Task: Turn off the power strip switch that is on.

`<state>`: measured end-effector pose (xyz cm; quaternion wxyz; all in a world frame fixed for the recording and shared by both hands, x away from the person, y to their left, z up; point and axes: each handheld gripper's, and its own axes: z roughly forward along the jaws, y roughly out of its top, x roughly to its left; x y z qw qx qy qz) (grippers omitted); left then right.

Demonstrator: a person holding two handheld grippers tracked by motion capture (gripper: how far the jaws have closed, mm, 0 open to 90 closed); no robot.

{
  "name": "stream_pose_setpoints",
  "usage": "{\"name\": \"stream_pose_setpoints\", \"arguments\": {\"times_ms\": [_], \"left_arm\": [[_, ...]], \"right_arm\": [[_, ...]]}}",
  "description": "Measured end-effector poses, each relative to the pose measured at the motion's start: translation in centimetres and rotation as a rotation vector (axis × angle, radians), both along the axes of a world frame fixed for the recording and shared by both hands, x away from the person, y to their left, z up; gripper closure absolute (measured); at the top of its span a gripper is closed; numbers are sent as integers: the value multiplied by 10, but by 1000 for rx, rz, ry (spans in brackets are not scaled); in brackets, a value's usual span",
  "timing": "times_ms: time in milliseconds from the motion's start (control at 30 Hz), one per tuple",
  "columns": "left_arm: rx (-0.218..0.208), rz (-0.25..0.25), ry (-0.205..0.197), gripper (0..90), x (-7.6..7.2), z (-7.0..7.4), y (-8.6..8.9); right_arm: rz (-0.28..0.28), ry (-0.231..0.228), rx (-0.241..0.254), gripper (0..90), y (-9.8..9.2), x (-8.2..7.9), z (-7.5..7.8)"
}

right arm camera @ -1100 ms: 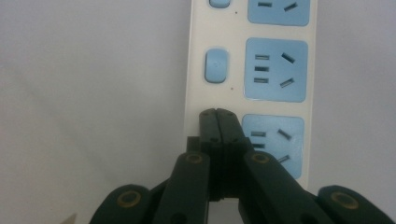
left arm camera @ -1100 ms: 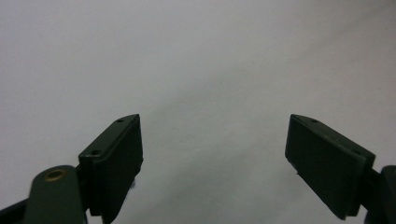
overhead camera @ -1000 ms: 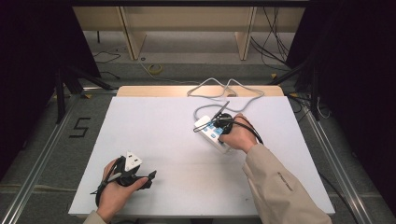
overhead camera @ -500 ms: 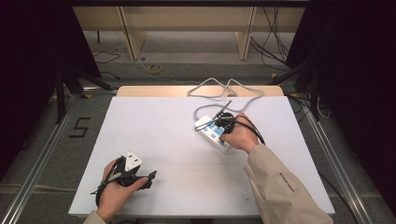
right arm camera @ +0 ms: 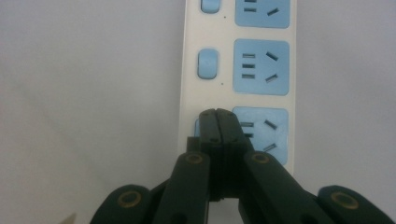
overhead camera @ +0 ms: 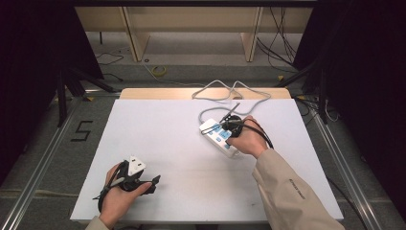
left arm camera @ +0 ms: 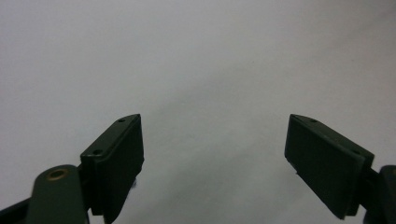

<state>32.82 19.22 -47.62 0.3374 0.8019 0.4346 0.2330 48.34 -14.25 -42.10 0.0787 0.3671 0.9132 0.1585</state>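
Your right hand-held gripper [right arm camera: 217,114], jaws pressed together, tips down onto the power strip [right arm camera: 243,70]; your left hand-held gripper [left arm camera: 212,154] rests wide open on the desk [overhead camera: 167,124].

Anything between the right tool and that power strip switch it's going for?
Nothing visible. The right tool, jaws shut, sits at the nearest switch of the power strip, covering most of it.

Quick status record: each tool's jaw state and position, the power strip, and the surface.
left tool: open, holding nothing, over bare table
right tool: shut, tips at the nearest blue switch of the strip
power strip: white, blue sockets, lying flat, cable running toward far edge
table: white top
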Motion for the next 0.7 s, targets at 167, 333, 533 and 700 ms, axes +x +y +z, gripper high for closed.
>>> {"name": "stream_pose_setpoints", "arguments": {"times_ms": [167, 333, 533, 700], "left_arm": [[5, -3, 2, 195, 0, 0, 0], [1, 0, 1, 195, 0, 0, 0], [2, -1, 5, 195, 0, 0, 0], [1, 1, 3, 195, 0, 0, -1]], "right_arm": [[-3, -9, 10, 900, -4, -2, 1], [-9, -13, 12, 900, -8, -4, 3], [-16, -22, 16, 900, -13, -7, 6], [-20, -25, 17, 900, -18, -9, 8]]}}
